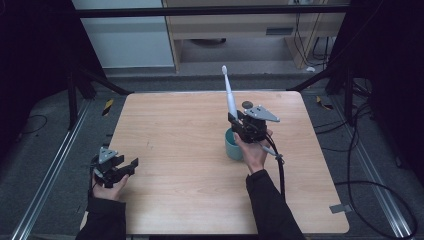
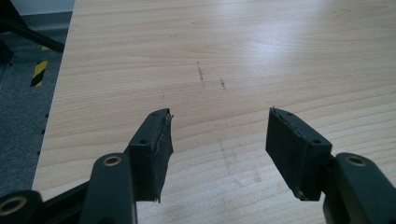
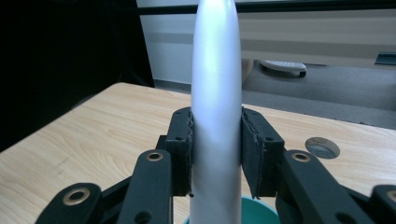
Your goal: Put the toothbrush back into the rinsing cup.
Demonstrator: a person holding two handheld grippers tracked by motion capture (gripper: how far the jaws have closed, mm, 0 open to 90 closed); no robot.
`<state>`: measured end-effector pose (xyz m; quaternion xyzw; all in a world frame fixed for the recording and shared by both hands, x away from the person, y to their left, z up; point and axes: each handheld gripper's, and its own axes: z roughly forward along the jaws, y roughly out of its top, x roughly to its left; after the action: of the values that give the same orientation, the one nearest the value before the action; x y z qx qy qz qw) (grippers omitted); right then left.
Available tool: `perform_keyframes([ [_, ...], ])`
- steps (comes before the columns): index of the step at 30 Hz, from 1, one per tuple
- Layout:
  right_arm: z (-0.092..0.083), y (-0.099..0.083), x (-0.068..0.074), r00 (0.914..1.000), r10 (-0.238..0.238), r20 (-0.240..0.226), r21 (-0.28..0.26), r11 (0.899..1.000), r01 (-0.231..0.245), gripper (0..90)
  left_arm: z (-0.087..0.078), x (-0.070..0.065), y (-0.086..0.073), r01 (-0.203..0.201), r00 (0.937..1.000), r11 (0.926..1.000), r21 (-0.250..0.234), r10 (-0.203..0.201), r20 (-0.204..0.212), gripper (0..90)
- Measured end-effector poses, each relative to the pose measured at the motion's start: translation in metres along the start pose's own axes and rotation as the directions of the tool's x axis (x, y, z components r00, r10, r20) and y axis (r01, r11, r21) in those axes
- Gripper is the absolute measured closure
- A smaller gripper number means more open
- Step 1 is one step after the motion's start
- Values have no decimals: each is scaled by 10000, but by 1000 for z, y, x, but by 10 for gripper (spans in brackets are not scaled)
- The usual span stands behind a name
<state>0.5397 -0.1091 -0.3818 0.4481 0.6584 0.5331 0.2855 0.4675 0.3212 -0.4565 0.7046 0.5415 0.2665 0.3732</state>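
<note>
Now our right tongs (image 1: 235,120) grip the toothbrush (image 1: 230,95) above the cup (image 1: 231,147). Our left tongs (image 2: 217,140) gape wide, holding nothing. Next we probably lower it straight in.

The high view looks forward and down from above the person's side, far enough to take in the whole wooden table (image 1: 190,150) and the floor around it. The left gripper view sits low and close over the table's left part, facing along its own jaws across bare wood (image 2: 233,56) — the right gripper view, also close, looks nearly level past its jaws toward the far edge. All three share the tabletop (image 3: 93,126).
</note>
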Motion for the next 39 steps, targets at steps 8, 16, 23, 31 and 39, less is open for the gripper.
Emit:
perform_keyframes([
  [8, 11, -11, -7, 9999, -135, 23, 266, 9996, 134, 664, -1, -1, 0, -26, 10000, 10000, -41, 26, 50, 402],
  [16, 21, -22, -12, 9996, -251, 98, 742, 9970, 243, 664, 0, -1, 0, -29, 10000, 10000, -4, 29, 60, 403],
  [23, 25, -29, -9, 9993, -382, 20, 1181, 9923, 377, 663, 0, -1, 0, -46, 10000, 10000, -5, 46, 65, 404],
  [31, 26, -39, -9, 9994, -321, 88, 1397, 9897, 306, 662, -1, -1, 1, -36, 10000, 10000, -21, 36, 60, 404],
  [39, 27, -43, -8, 9988, -474, 133, 1748, 9836, 443, 661, -1, 0, 1, -1, 10000, 10000, -49, 1, 78, 407],
])
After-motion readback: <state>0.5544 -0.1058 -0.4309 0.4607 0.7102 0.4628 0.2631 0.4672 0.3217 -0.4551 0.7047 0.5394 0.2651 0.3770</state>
